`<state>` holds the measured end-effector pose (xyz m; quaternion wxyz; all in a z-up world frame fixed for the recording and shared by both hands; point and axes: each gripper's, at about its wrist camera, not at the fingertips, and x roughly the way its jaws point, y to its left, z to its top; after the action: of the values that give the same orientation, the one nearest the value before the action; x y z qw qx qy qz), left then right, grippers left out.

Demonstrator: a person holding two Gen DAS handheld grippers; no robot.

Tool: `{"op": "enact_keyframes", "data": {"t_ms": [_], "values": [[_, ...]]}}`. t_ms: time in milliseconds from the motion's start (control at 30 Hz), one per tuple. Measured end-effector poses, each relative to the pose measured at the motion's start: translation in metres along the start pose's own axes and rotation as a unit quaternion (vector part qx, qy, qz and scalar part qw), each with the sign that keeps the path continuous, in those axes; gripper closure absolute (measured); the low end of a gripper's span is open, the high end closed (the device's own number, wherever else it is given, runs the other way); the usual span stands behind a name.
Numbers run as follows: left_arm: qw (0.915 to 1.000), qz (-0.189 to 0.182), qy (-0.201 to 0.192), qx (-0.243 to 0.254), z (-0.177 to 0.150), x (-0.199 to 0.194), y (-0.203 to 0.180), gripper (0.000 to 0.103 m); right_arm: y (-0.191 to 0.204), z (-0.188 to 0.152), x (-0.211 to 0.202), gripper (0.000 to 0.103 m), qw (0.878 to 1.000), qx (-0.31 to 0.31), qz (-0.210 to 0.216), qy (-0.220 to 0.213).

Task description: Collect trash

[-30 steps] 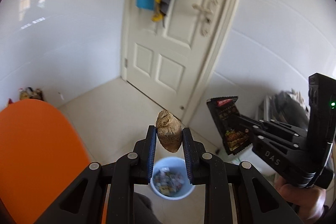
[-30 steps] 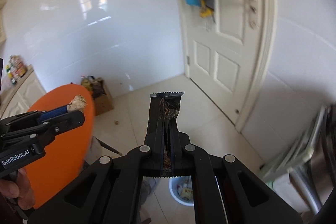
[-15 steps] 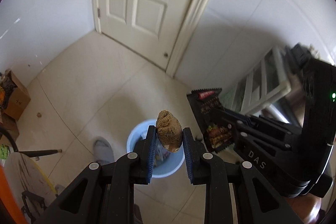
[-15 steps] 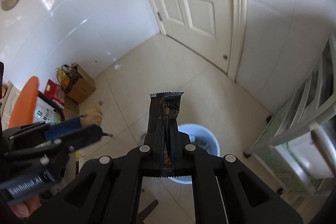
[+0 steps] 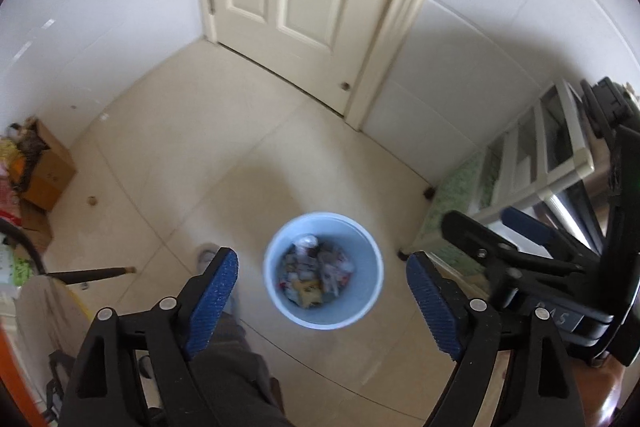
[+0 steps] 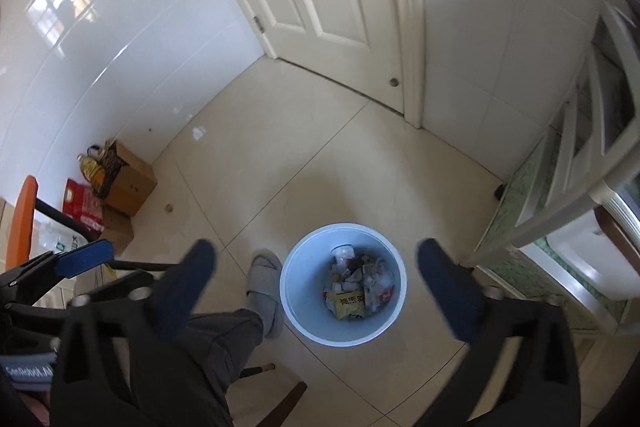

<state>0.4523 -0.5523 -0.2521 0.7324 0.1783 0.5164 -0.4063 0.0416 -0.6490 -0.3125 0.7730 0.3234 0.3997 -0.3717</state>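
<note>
A light blue bin (image 5: 276, 247) (image 6: 304, 287) stands on the tiled floor, holding several wrappers and scraps (image 5: 316, 271) (image 6: 356, 283). My left gripper (image 5: 320, 261) hangs above the bin; its jaws are opening and nothing is between the blue pads (image 5: 212, 299). My right gripper (image 6: 316, 247) is also over the bin, its jaws opening wide with nothing between them. In the left wrist view the right gripper (image 5: 488, 223) shows at the right edge. In the right wrist view the left gripper (image 6: 100, 271) shows at the lower left.
A person's grey trouser leg and grey slipper (image 6: 264, 279) stand just left of the bin. A cardboard box (image 6: 128, 183) and bags sit by the left wall. A white door (image 6: 320, 7) is behind, a white shelf unit (image 6: 580, 187) at the right, an orange seat (image 6: 24, 219) far left.
Both grippers tipped down over the bin and opened. The brown lump has left the left jaws and the dark wrapper has left the right jaws.
</note>
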Motion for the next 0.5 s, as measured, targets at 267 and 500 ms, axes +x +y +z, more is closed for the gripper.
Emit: {"op": "enact_keyframes", "data": {"t_ms": [267,500], "values": [[0.9956,0.058,-0.073,-0.008,-0.035,-0.062,-0.014,0.012,0.025,-0.009,-0.04,0.0,1.0,-0.006,-0.006,-0.024],[0.9896,0.044,-0.137,0.007,-0.096,-0.159,-0.005,0.012,0.082,-0.023,-0.113,0.0,0.995,-0.045,0.027,-0.079]]}}
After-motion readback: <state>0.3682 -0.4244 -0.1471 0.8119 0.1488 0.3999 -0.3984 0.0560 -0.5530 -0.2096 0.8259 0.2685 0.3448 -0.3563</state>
